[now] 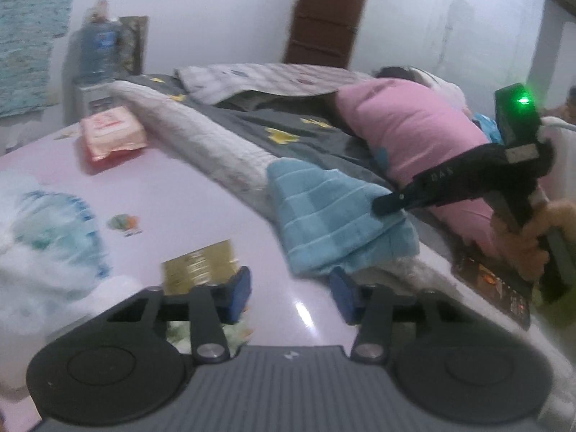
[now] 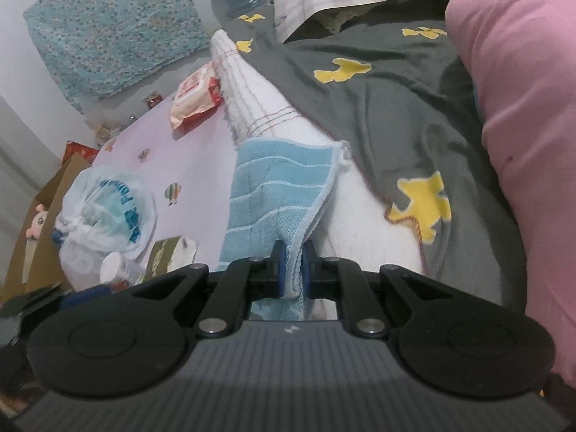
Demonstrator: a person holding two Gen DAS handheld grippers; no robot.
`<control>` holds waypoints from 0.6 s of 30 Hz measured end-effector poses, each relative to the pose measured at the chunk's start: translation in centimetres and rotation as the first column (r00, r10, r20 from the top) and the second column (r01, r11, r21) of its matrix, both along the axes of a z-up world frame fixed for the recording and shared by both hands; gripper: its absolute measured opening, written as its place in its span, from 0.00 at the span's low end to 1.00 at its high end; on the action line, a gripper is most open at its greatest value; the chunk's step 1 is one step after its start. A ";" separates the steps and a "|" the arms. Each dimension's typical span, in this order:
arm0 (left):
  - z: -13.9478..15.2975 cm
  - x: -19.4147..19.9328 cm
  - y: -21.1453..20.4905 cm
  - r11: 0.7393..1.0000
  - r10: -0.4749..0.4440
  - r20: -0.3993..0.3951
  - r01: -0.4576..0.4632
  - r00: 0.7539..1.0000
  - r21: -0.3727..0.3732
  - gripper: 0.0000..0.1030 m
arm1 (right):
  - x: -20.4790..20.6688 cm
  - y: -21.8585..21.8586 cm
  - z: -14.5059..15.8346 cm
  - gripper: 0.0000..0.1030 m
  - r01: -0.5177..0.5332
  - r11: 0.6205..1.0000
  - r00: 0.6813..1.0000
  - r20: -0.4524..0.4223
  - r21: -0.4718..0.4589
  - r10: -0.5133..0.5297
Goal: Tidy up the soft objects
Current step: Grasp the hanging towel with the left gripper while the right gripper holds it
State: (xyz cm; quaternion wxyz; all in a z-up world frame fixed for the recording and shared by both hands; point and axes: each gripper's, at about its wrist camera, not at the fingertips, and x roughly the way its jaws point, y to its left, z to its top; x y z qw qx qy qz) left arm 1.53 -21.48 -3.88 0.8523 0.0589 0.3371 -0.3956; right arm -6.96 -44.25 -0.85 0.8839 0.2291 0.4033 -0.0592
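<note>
A folded light-blue striped towel [image 1: 331, 216] lies over the end of a long white towel roll [image 1: 201, 133] on the bed. My right gripper [image 2: 291, 270] is shut on the blue towel's [image 2: 273, 198] near edge, with the folded hem squeezed between the blue pads. From the left wrist view, the right gripper [image 1: 387, 204] reaches in from the right onto the towel's corner. My left gripper [image 1: 291, 293] hovers just in front of the towel, jaws apart, only the pink sheet [image 1: 180, 187] showing between them.
A grey blanket with yellow shapes [image 2: 378, 108] and a pink pillow [image 2: 522, 90] lie to the right. On the sheet to the left are a wipes packet [image 2: 194, 99], a tied plastic bag [image 2: 104, 208] and a gold box [image 1: 199, 268]. A water jug [image 1: 99, 46] stands by the wall.
</note>
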 end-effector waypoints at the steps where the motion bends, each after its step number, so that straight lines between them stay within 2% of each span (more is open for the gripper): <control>1: -0.2 0.4 -0.9 1.000 -0.007 -0.006 0.007 1.000 0.009 0.36 | -0.5 0.2 0.1 0.07 -0.008 1.000 1.000 0.005 0.002 0.008; 5: -1.1 1.5 -3.7 0.999 -0.019 -0.034 0.020 0.999 0.037 0.31 | -2.7 1.0 0.4 0.07 -0.023 1.000 1.000 0.017 0.007 0.023; 9: -1.9 1.8 -5.8 0.997 -0.046 -0.055 0.049 0.997 0.052 0.30 | -4.6 0.7 0.5 0.07 -0.003 1.000 1.000 0.027 0.018 0.003; 14: -3.5 2.2 -8.2 0.993 -0.072 -0.084 0.080 0.994 0.091 0.28 | -5.2 -0.3 -0.8 0.07 0.026 0.999 1.000 0.007 0.045 -0.027; 18: -4.6 2.3 -9.5 0.989 -0.080 -0.088 0.090 0.993 0.117 0.26 | -5.7 -0.5 -0.8 0.07 0.036 0.996 0.998 0.041 0.084 -0.040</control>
